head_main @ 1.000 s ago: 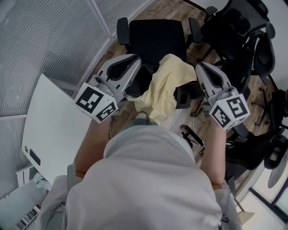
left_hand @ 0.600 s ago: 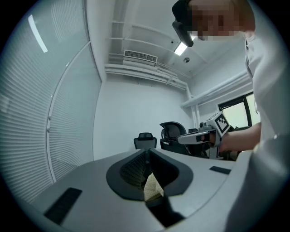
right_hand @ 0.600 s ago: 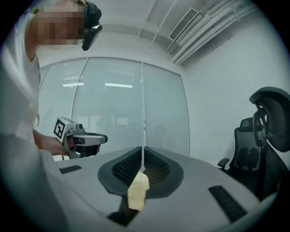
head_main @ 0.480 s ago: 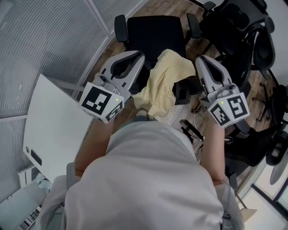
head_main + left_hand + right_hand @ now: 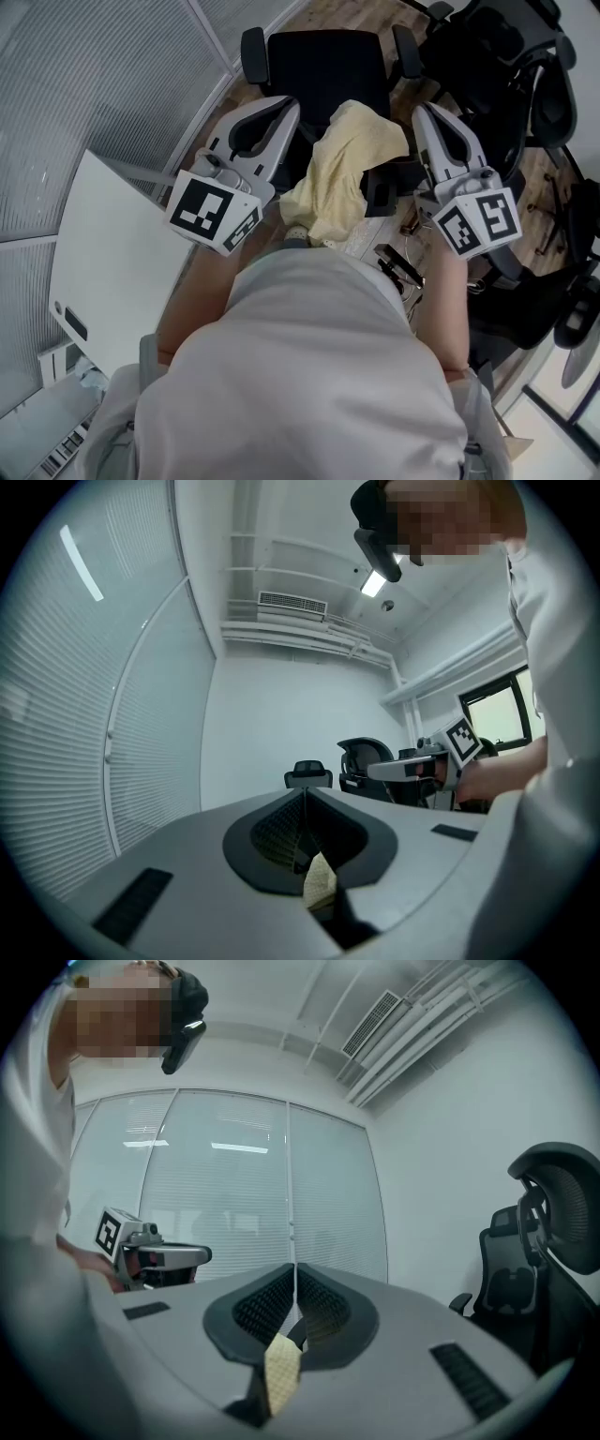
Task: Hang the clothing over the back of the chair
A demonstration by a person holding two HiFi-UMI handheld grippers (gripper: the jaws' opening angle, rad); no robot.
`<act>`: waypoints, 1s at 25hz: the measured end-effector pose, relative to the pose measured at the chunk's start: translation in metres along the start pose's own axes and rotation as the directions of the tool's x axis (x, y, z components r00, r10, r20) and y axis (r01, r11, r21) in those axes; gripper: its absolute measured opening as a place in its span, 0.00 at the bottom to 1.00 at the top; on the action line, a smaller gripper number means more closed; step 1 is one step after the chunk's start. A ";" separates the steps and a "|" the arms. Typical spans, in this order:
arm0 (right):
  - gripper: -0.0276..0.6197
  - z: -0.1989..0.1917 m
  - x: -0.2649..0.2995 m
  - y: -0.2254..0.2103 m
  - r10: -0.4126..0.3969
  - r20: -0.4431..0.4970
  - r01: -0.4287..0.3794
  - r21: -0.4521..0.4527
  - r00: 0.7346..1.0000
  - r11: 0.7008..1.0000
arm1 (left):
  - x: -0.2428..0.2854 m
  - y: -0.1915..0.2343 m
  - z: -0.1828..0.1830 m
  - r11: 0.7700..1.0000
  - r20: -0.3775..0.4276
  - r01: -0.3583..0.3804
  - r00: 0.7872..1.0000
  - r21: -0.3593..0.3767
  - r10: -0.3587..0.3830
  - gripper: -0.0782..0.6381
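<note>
Ribbed grey blinds (image 5: 84, 84) curved away to the left of the left gripper (image 5: 281, 108), and a flat white table (image 5: 108, 272) with a rounded edge lay just beside and below its marker cube. Ahead of both grippers stood the chair (image 5: 328, 66), black, with a broad padded back and two stubby armrests, on a wood-plank floor (image 5: 347, 17). Black mesh chairs (image 5: 506, 84) crowded the space beyond the right gripper (image 5: 424, 112).

The cloth (image 5: 342, 173), pale yellow and soft, hung bunched in loose folds between the two grippers, just short of the chair.

Both grippers were smooth grey shells tapering to a point, held level and nearly side by side. In the left gripper view, the jaws had just closed further. Their black ridged pads (image 5: 277, 832) met along a thin seam, pinching a small tab of cloth (image 5: 319, 881) whose fine grid weave showed at the pads' near end. In the right gripper view the pads (image 5: 262, 1307) were likewise pressed together on a narrow yellow strip (image 5: 281, 1372) of the same cloth.
</note>
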State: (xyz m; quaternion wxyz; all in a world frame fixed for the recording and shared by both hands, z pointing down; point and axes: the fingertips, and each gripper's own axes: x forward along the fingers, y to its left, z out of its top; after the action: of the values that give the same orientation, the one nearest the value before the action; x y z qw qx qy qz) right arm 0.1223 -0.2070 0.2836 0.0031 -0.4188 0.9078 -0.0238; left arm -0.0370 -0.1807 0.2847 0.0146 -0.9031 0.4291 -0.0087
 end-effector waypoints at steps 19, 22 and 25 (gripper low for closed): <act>0.08 0.007 -0.002 -0.001 -0.005 0.051 0.006 -0.010 0.999 1.000 | 0.009 -0.003 0.006 1.000 -0.001 -0.006 1.000 0.017 0.006 0.13; 0.08 0.005 -0.003 -0.004 -0.022 0.052 0.022 0.007 0.998 1.000 | 0.009 -0.002 0.004 1.000 0.000 -0.018 1.000 0.018 0.018 0.13; 0.08 0.005 -0.005 -0.007 -0.042 0.057 0.041 0.014 0.998 0.999 | 0.009 -0.001 0.004 0.999 0.000 -0.023 1.000 0.034 0.023 0.13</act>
State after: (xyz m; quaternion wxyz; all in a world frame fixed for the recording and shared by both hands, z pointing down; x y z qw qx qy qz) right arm 0.1305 -0.2081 0.2791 0.0313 -0.4380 0.8982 -0.0178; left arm -0.0301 -0.1867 0.2810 0.0301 -0.8977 0.4392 -0.0159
